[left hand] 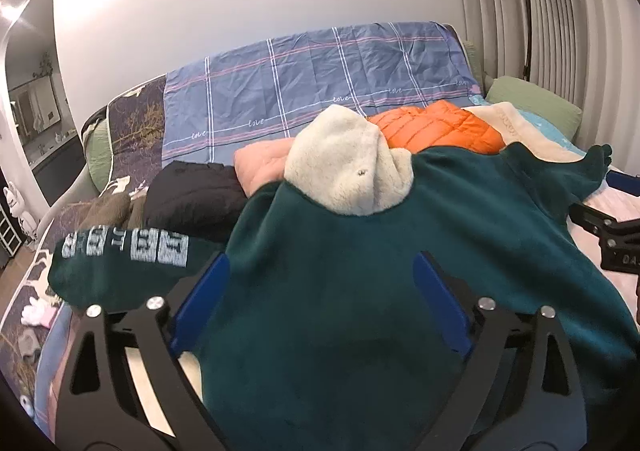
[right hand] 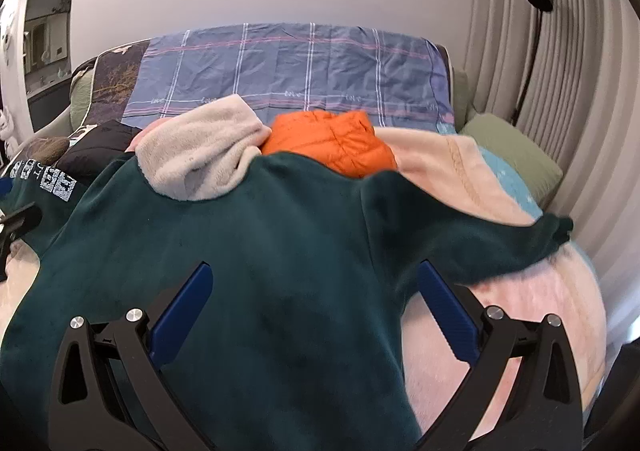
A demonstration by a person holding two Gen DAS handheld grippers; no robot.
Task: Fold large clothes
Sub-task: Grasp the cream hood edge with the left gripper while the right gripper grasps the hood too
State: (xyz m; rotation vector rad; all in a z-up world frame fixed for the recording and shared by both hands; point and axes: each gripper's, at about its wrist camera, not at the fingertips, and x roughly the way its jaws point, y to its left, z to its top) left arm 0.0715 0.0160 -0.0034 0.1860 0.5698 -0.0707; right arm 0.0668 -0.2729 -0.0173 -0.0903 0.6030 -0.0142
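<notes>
Green fleece fills the space between both pairs of jaws: a large dark green hoodie (left hand: 360, 251) lies spread back-up on the bed (right hand: 540, 311), its body running from under the fingers away toward the headboard.

The left gripper (left hand: 320, 271) stands wide open, its blue pads (left hand: 208, 291) well apart, with the hoodie's body lying between and below them; the pads do not press on the cloth. Ahead of these jaws sits the cream hood (left hand: 344, 163), flopped over the collar. To the left of the jaws one sleeve (left hand: 120, 263) stretches out sideways, with white block lettering across it. To the right, the other sleeve reaches off toward the bed's edge, and the black frame of the right gripper shows at the picture's border beyond it.

The right gripper (right hand: 316, 291) is also wide open and has hold of nothing. Its left pad (right hand: 180, 311) lies over the green fleece, while its right pad (right hand: 448, 315) is past the hoodie's side edge, over the pale pink bedcover. The plain sleeve (right hand: 480, 243) crosses just ahead of that right pad, ending in a ribbed cuff.

Beyond the hood, further ahead of both jaws, lies a pile of other clothes: an orange quilted jacket (left hand: 436, 127), a pink garment (left hand: 260, 163) and a black one (left hand: 192, 195). A blue checked sheet (left hand: 312, 83) hangs over the headboard behind them, and a green pillow (right hand: 516, 155) lies far right.
</notes>
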